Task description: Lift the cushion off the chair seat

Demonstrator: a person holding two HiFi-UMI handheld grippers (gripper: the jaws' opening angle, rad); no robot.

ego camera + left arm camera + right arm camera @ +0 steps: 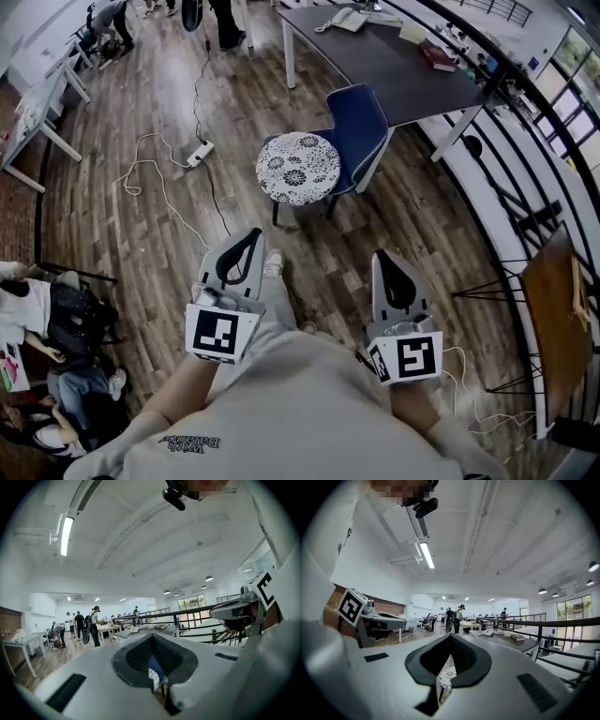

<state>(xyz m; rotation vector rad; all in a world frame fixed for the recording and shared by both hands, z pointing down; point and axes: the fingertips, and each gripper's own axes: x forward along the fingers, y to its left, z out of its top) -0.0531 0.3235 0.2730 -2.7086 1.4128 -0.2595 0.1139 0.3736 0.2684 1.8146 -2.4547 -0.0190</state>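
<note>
A round white cushion (298,167) with a black flower print lies on the seat of a blue chair (361,127), in the middle of the head view. Both grippers are held short of it, nearer to the person. My left gripper (251,234) is below the cushion's left side, and its jaws are together with nothing in them. My right gripper (382,255) is below and to the right, shut and empty as well. In each gripper view a sliver of the cushion (152,677) (447,674) shows through the slit between the closed jaws.
A dark table (394,61) with a phone (349,19) and a book (436,54) stands just behind the chair. A power strip (199,153) and white cable lie on the wooden floor at left. A black railing (525,150) runs along the right. People sit at lower left (47,319).
</note>
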